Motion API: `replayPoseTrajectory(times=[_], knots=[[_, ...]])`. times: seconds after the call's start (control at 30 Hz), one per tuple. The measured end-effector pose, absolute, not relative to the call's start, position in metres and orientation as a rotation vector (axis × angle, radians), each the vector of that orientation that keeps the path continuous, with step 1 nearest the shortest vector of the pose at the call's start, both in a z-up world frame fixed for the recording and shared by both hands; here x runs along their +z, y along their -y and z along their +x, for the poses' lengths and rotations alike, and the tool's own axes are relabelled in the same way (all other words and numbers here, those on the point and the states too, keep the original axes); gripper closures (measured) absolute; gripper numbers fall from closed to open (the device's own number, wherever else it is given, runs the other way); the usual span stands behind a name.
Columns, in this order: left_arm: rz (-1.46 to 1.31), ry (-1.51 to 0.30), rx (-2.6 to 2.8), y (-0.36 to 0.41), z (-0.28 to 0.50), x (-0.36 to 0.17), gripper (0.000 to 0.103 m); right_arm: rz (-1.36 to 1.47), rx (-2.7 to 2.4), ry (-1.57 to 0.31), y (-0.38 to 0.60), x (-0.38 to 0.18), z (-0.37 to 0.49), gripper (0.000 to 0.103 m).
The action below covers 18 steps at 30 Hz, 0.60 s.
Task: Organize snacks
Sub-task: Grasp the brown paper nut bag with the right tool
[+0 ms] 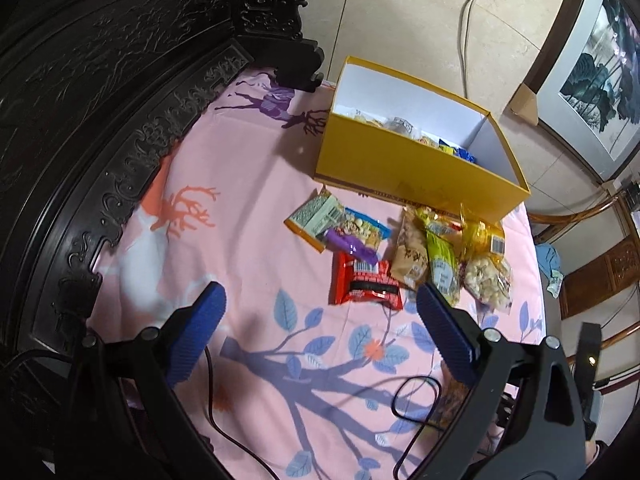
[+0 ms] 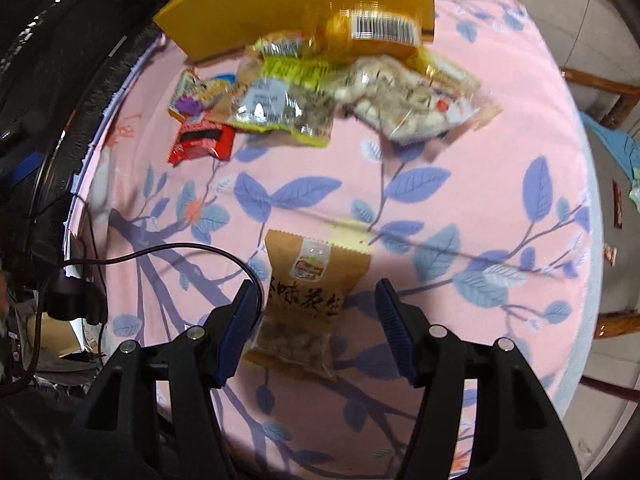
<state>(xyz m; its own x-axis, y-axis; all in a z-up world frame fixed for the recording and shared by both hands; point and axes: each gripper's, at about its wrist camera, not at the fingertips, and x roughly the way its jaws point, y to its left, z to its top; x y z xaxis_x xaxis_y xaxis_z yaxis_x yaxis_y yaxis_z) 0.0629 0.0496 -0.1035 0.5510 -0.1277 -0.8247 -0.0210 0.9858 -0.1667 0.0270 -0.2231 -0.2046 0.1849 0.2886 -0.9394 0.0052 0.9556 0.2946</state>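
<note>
A yellow box (image 1: 404,168) with a white inside stands open on the pink bedsheet (image 1: 248,208), which is printed with blue leaves and deer. The box sits near the dark carved headboard (image 1: 120,100), and several snack packets already lie inside it against its near wall.

Just in front of the box a heap of snacks lies loose on the sheet. Nearest the box's front wall are a green-and-orange packet (image 1: 316,216) and a blue-edged packet of mixed nuts (image 1: 366,232), with a purple wrapper (image 1: 352,246) lying across them. A red packet (image 1: 366,284) lies on the side of these away from the box. Beside it, along the same front wall, lie a brown paper packet (image 1: 410,256), a green packet (image 1: 442,268), a clear bag of pale round snacks (image 1: 488,280) and a yellow packet with a barcode (image 1: 486,238).

The left tongs (image 1: 320,300) hang over the sheet short of the heap, released, fingers wide apart with nothing between them.

Well apart from the box, on the far side of the heap from it, a brown peanut packet (image 2: 312,300) lies flat on the sheet by itself. The right tongs (image 2: 316,296) point steeply down over it, released, one finger at each side of the packet; the pads are not pressing it. A black cable (image 2: 180,250) loops over the sheet beside the left finger.
</note>
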Motion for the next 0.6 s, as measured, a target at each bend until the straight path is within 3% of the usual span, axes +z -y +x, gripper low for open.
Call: replayPoseTrajectory(times=[0.1, 0.23, 0.33, 0.6], knots=[[-0.168, -0.985, -0.062, -0.053, 0.055, -0.103, 0.005, 0.217, 0.19, -1.418, 0.214, -0.216, 0.026, 0.043], [-0.176, -0.987, -0.051, -0.059, 0.049, -0.104, 0.005, 0.16, 0.174, -1.447, 0.209, -0.226, 0.025, 0.065], [-0.179, -0.978, -0.047, -0.063, 0.049, -0.104, 0.005, 0.132, 0.166, -1.437, 0.207, -0.222, 0.024, 0.071], [-0.069, -0.994, -0.12, -0.031, 0.075, -0.13, 0.005, 0.232, 0.085, -1.343, 0.244, -0.192, 0.022, 0.071]])
